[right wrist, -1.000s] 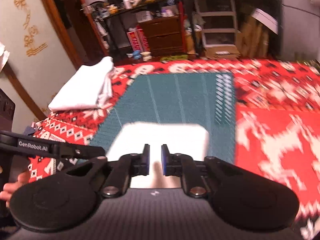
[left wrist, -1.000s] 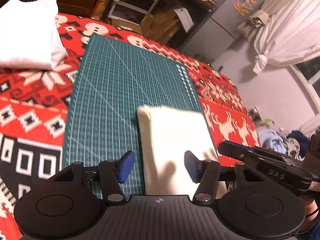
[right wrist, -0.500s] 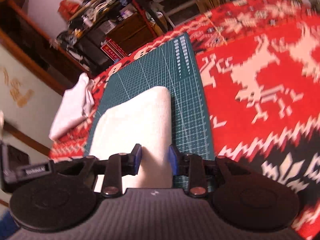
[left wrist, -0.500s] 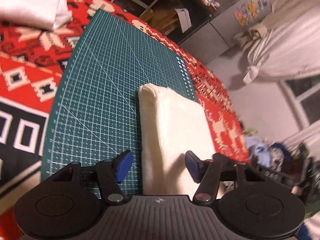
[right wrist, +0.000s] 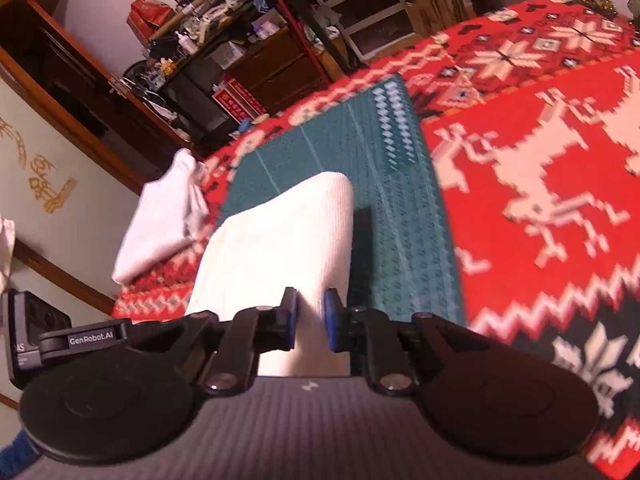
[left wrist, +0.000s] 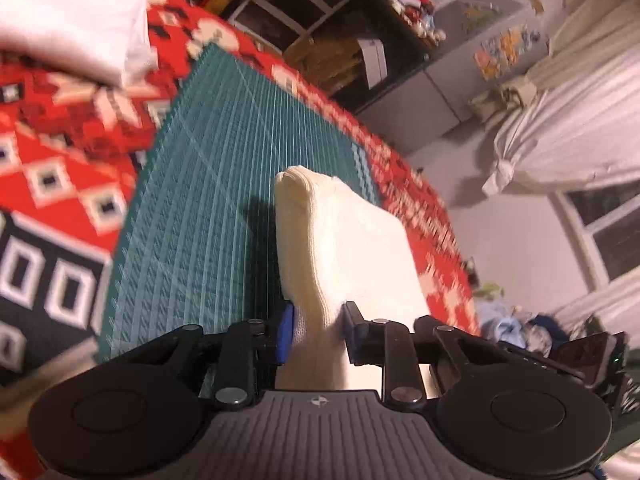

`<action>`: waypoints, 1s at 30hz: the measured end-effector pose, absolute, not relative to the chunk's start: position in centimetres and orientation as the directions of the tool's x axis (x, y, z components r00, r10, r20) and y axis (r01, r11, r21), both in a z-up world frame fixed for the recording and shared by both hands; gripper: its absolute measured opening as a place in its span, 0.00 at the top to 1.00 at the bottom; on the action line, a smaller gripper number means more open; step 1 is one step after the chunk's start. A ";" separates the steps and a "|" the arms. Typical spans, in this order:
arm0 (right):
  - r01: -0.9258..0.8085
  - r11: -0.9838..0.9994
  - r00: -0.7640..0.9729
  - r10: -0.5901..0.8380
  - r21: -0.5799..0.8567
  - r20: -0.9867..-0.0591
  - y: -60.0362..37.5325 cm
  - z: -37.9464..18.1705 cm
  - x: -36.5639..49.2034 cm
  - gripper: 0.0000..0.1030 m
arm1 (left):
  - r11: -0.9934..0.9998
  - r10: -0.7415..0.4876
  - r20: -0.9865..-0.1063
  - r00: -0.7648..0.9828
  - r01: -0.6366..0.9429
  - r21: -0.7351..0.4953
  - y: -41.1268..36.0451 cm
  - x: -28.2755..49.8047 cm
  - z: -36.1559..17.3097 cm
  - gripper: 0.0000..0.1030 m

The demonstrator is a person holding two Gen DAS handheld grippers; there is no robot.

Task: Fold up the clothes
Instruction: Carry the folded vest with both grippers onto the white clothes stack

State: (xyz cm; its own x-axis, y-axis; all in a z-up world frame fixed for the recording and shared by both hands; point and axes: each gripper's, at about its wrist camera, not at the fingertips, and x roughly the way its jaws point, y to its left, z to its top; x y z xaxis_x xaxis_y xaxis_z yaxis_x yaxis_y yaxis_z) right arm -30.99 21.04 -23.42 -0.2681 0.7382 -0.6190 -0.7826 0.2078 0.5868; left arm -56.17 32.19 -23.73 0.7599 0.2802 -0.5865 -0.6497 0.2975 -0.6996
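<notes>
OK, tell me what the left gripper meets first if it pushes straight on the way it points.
The folded cream cloth: its near end already sits between the closing fingers of the left gripper. Past it lies the green cutting mat, though depth there is hard to judge.

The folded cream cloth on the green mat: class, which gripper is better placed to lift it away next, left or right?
Neither alone, probably. The left gripper and right gripper are each closing on a near corner of the folded cream cloth, at opposite sides, over the green mat. If forced, right: its jaws look tighter.

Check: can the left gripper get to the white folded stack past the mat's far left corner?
Probably not yet: left gripper is closing on the cream folded garment; the white stack lies beyond the cutting mat.
</notes>
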 end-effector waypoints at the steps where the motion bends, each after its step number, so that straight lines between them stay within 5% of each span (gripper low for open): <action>1: -0.779 0.203 -0.277 0.738 0.594 -0.615 21.8 -23.0 -31.2 0.85 | 0.295 0.294 -0.583 0.758 -0.652 -0.699 33.0 -56.9 -23.1 0.75; 16: -0.745 0.044 -0.398 0.772 0.666 -0.496 46.5 -16.0 -45.6 0.85 | 0.256 0.484 -0.615 0.622 -0.773 -0.581 53.1 -72.7 -14.5 0.75; 30: -0.756 0.080 -0.402 0.727 0.650 -0.557 62.3 -22.1 -58.0 0.85 | 0.135 0.506 -0.627 0.592 -0.773 -0.620 62.7 -82.1 -21.7 0.75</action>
